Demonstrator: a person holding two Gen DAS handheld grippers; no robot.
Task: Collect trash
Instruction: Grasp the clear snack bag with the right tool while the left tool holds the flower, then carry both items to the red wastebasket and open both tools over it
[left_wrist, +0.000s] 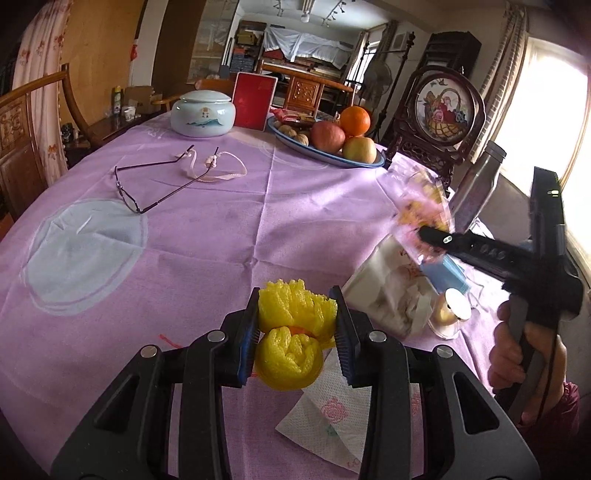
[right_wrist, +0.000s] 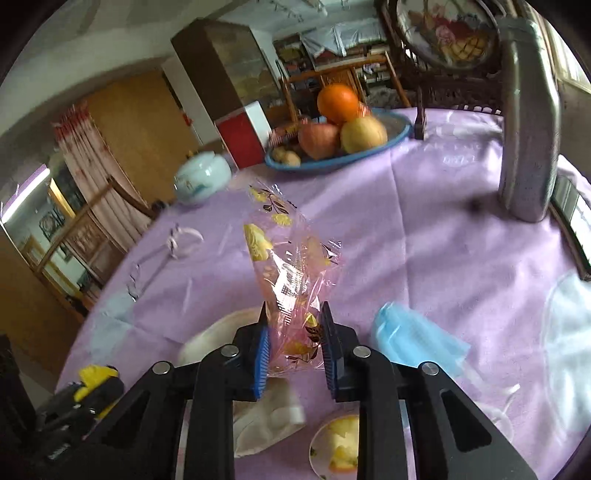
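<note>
Round table under a lilac cloth. Two hand-held grippers at work, both loaded.

Left gripper: jaws clamped on yellow foam fruit netting, crumpled into two lobes, a bit of orange showing between them. The netting is pinched between the blue pads, above a floral paper napkin that lies flat on the cloth.

Right gripper: pads closed on a clear pink cellophane wrapper with gold leaf print; the wrapper stands up out of the jaws, off the table. In the left wrist view the same gripper shows at the right edge, a hand around its handle, wrapper blurred at its tip.

Beneath the right gripper: a white tissue pack, a blue face mask just beside it, a spool of gold ribbon.

Elsewhere on the table: eyeglasses on a cord, a lidded ceramic jar, a blue-rimmed fruit dish with an orange and apples, and a tall grey bottle.
</note>
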